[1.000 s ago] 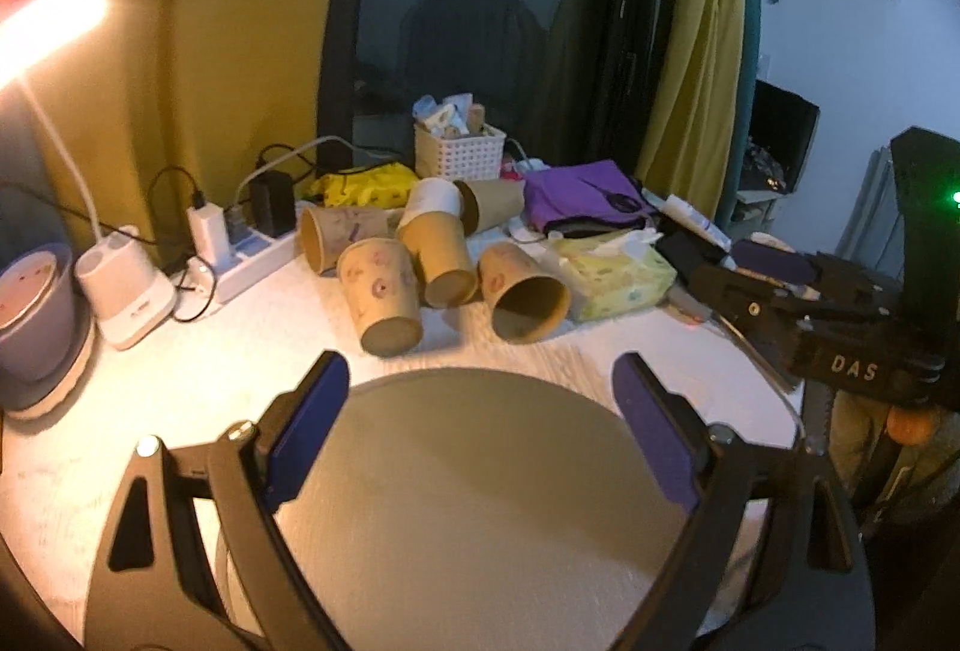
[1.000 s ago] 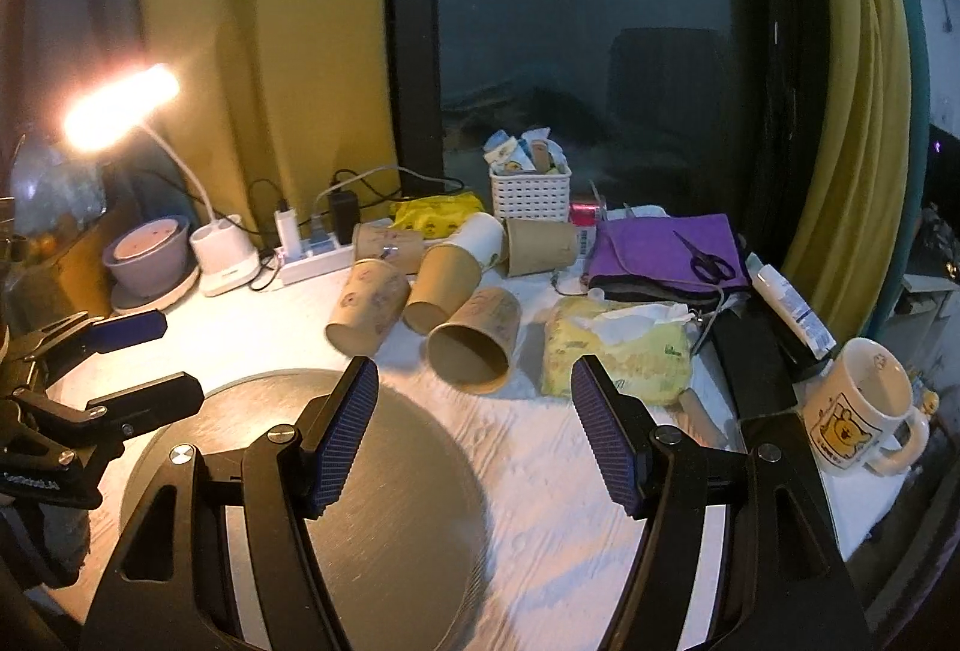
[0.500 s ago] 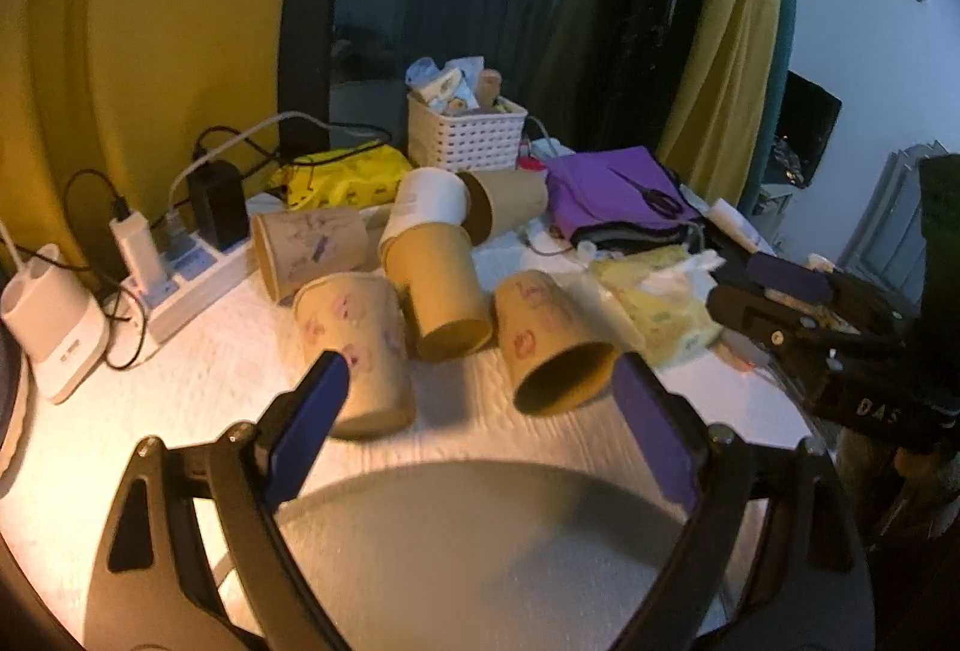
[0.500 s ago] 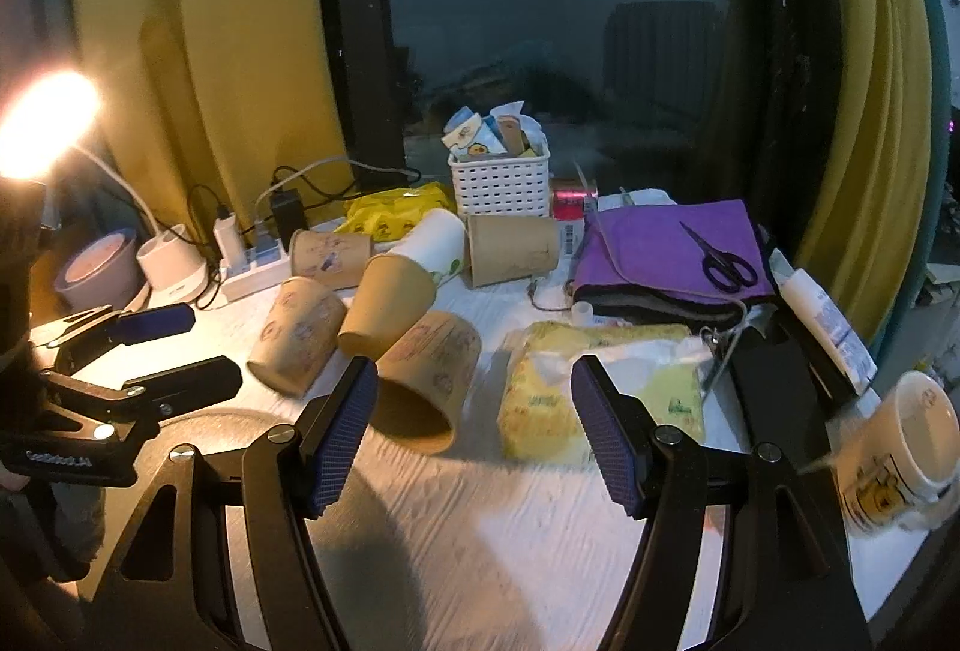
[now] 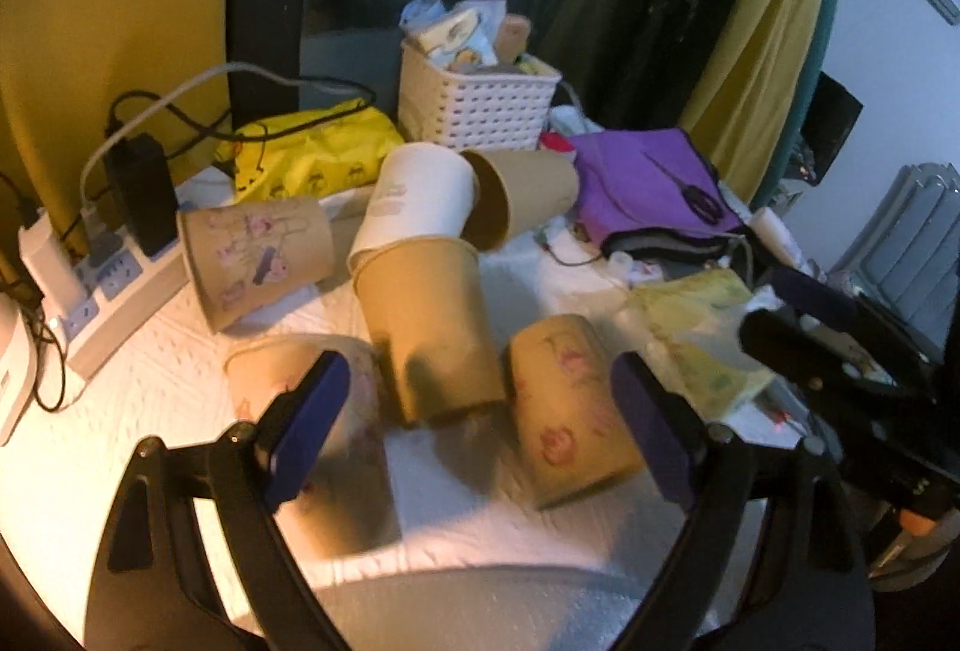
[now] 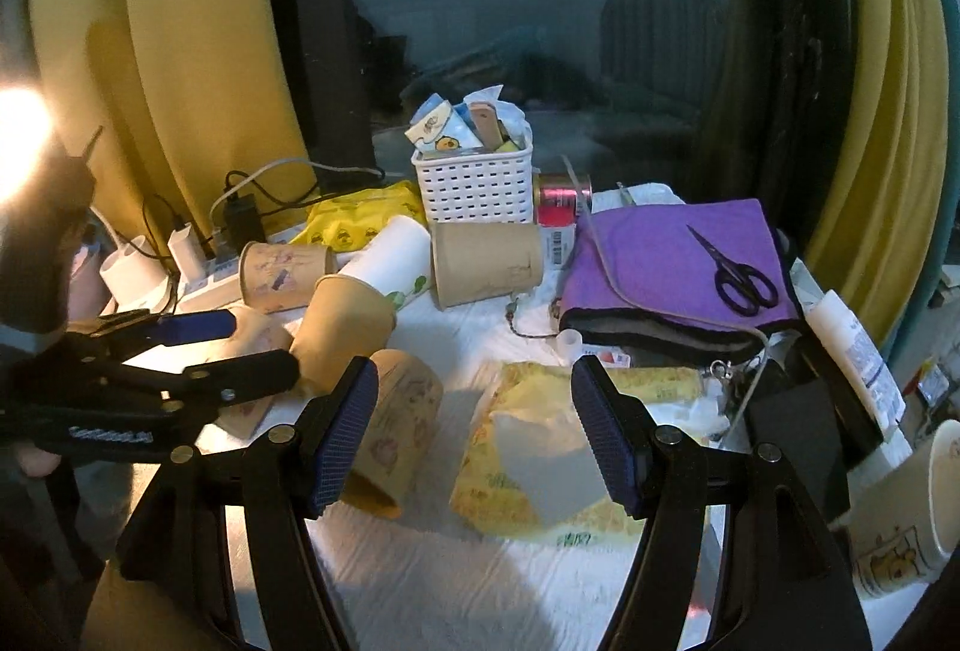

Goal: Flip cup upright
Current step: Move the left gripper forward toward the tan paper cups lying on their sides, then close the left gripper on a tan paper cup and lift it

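Several paper cups lie on their sides in a heap on the white table. In the left wrist view a plain brown cup (image 5: 429,327) lies between my fingers, a patterned cup (image 5: 567,405) lies by the right finger, and a pale cup (image 5: 288,369) sits behind the left finger. My left gripper (image 5: 474,429) is open and empty just short of them. My right gripper (image 6: 474,435) is open and empty, with the patterned cup (image 6: 399,423) by its left finger and a tissue pack (image 6: 540,447) between the fingers. The left gripper (image 6: 198,345) also shows in the right wrist view.
A white cup (image 5: 420,195) and more brown cups (image 5: 522,201) lie behind. A white basket (image 6: 474,183), a power strip (image 5: 90,291), a yellow bag (image 5: 312,153), a purple cloth with scissors (image 6: 738,273) and a mug (image 6: 912,519) crowd the table. A round grey mat (image 5: 480,609) lies near.
Both grippers have moved forward toward the heap of cups, which now fills more of each view. The mat has dropped to the bottom edge. Both stay open.
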{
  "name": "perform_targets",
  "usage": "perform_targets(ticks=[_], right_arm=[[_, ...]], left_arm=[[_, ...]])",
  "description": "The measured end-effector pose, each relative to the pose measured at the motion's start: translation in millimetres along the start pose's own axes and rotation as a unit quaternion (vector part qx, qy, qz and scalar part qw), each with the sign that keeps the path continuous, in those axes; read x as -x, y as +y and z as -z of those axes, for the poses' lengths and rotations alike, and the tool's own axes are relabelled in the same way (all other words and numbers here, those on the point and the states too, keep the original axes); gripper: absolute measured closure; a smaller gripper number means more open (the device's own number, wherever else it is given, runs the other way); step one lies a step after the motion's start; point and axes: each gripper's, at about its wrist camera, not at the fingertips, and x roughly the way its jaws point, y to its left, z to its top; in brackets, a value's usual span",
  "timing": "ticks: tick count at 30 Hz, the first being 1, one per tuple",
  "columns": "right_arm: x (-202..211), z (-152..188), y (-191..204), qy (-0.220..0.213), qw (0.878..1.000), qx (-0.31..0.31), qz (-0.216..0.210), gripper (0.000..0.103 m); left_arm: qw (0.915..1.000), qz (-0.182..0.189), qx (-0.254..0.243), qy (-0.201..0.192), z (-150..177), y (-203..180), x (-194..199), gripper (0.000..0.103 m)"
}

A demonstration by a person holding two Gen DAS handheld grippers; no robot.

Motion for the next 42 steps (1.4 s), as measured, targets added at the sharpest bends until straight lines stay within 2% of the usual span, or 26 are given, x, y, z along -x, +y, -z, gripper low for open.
perform_targets(ticks=[5, 8, 12, 14, 22, 24, 27, 35, 42], right_arm=[[-9.8, -3.9, -2.6, 0.003, 1.0, 0.002, -0.001, 0.033], [-13.4, -5.6, -4.0, 0.005, 1.0, 0.004, -0.001, 0.033], [-16.6, -7.4, -7.3, 0.005, 1.0, 0.001, -0.001, 0.033], [-17.3, -7.7, -8.5, 0.005, 1.0, 0.0, -0.001, 0.033], [-16.9, -5.3, -13.4, 0.007, 1.0, -0.007, 0.0, 0.033], [-16.1, -5.3, -13.6, 0.006, 1.0, -0.007, 0.0, 0.033], [-13.1, -5.2, -13.3, 0.003, 1.0, -0.007, 0.001, 0.033], [5.8, -5.4, -9.2, -0.008, 1.0, -0.007, 0.004, 0.033], [25.9, -6.7, -4.7, -0.018, 1.0, -0.005, 0.008, 0.033]], left_arm=[[0.9999, -0.01, -0.006, 0.005, -8.5, 1.6, -12.6, 0.014], [0.9995, -0.017, -0.014, 0.021, -13.6, 1.0, -23.8, 0.022], [0.9987, -0.026, -0.03, 0.031, -16.8, -0.6, -35.9, 0.023], [0.9981, -0.027, -0.033, 0.044, -16.3, -1.2, -43.7, 0.027], [0.9976, -0.033, -0.032, 0.052, -20.6, 1.4, -50.2, 0.028], [0.9974, -0.033, -0.034, 0.055, -20.5, 1.6, -49.7, 0.044], [0.9976, -0.023, -0.03, 0.057, -20.8, 2.2, -48.5, 0.046], [0.9983, -0.006, -0.022, 0.054, -18.0, -0.4, -38.0, 0.047], [0.9996, 0.006, -0.026, 0.006, -20.4, -8.6, 1.8, 0.047]])
